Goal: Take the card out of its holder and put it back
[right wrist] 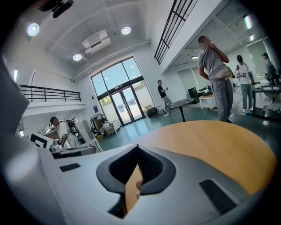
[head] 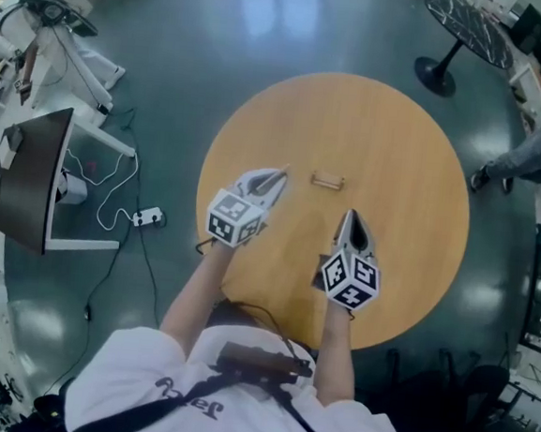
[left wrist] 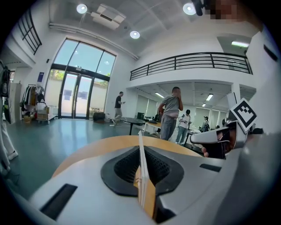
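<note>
Your left gripper (left wrist: 141, 151) was pinched on the card (left wrist: 142, 176), held edge-on between the pads. Right gripper (right wrist: 137, 147) was closed and empty. Holder (head: 327, 180) sat on the table (head: 415, 176), just ahead. Card looked thin, light, probably slick: hold 1 edge squarely.

left gripper (left wrist: 141, 151) pinching thin card (left wrist: 141, 169), apparently edge-on

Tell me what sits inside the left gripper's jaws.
A thin white card, seen edge-on, clamped by the left gripper. The black pads cover its faces, so any print is hidden.
</note>
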A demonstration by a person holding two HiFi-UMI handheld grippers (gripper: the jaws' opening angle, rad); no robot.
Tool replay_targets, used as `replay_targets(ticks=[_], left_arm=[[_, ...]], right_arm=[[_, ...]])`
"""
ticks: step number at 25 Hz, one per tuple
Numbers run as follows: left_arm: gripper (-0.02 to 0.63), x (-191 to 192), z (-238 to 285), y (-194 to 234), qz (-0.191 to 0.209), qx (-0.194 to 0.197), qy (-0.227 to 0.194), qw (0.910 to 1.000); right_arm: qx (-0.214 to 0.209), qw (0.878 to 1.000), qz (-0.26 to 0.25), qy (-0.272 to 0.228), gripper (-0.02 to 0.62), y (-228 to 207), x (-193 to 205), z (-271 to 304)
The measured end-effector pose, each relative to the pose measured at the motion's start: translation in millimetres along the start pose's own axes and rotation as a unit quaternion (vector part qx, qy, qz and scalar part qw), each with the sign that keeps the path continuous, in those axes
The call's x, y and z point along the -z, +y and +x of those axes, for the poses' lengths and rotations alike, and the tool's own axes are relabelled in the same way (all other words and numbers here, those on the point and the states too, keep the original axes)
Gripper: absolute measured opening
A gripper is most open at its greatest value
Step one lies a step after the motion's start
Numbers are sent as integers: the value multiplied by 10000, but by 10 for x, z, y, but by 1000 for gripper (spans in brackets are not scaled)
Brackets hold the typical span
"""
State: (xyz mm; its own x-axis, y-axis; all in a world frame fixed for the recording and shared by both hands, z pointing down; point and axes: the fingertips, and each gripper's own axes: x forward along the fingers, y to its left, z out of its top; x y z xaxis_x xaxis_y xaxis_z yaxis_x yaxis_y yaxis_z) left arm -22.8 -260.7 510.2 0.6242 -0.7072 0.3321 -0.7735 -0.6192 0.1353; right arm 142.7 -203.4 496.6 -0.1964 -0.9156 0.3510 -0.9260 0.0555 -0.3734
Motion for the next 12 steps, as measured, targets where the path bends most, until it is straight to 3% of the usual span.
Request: replay_targets(ticks=[7,12], left_arm=[[28,-41,292,257,316,194,234,9990],[28,4,545,220,698,806,584,9926]], right_arm=[[179,9997,57,165,18,-135,151,165],[272,9993,83,251,18,-199,218,173]])
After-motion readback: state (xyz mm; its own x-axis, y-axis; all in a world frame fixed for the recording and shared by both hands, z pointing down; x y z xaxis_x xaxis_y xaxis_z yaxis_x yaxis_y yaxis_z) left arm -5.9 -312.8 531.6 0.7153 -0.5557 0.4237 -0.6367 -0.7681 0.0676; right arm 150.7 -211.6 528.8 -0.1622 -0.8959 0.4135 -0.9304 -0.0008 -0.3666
